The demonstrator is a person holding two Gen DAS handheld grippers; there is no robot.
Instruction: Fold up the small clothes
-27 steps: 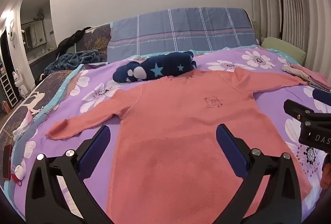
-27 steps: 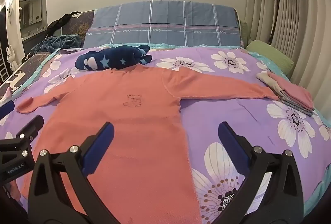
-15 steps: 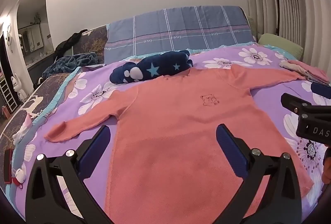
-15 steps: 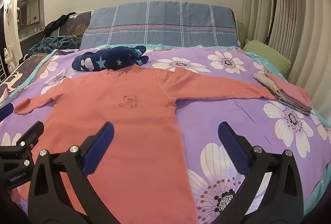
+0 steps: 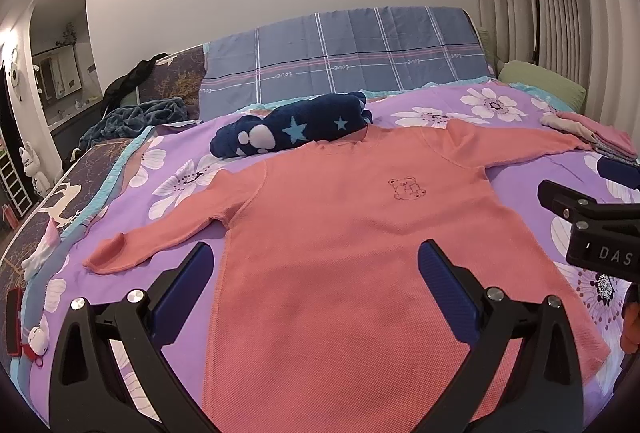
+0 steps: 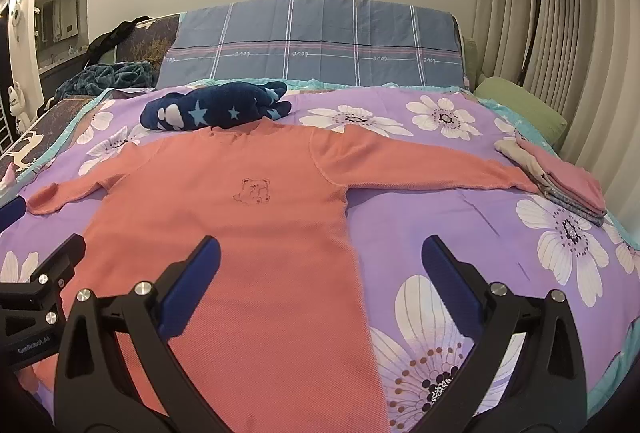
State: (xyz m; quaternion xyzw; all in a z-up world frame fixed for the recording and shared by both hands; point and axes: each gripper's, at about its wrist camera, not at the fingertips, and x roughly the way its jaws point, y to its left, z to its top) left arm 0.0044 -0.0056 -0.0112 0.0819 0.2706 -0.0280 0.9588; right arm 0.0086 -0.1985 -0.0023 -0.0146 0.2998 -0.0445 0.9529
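Pink top (image 5: 352, 233) flat on bed, under both wide-open hand-held grippers, untouched

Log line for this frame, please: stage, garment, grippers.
stage: pre-fold | coral shirt: flat, sleeves spread, on floral bedspread | left gripper: open, empty | right gripper: open, empty | folded stack: by sleeve end

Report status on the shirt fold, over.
Left gripper and right gripper open, empty, above the hem. Pink shirt flat, sleeves spread, unfolded. Navy star bundle touching the collar.
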